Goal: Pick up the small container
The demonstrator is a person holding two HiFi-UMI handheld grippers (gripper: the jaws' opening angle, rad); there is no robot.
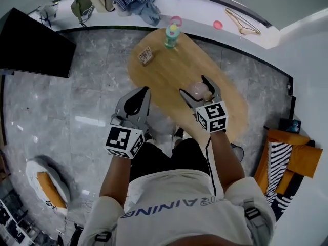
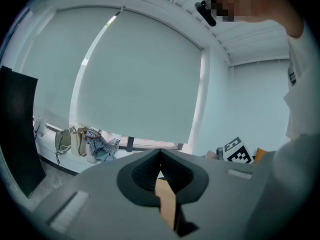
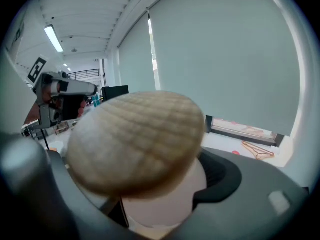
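The small container (image 1: 199, 89), pale pink with a round beige ribbed lid, is held between the jaws of my right gripper (image 1: 195, 88) just above the oval wooden table (image 1: 164, 73). In the right gripper view the container (image 3: 135, 139) fills the middle, and the right gripper (image 3: 160, 189) is shut on its body below the lid. My left gripper (image 1: 145, 91) hovers off the table's near left edge over the floor. Its jaws meet with nothing between them, and the left gripper (image 2: 160, 153) points toward a window blind.
A green bottle (image 1: 171, 36) and a small printed box (image 1: 145, 55) stand at the table's far end. A black panel (image 1: 31, 42) is at far left. The white ledge (image 1: 205, 9) carries bags, clothes and a hanger (image 1: 243, 23). An orange seat (image 1: 289, 160) sits right.
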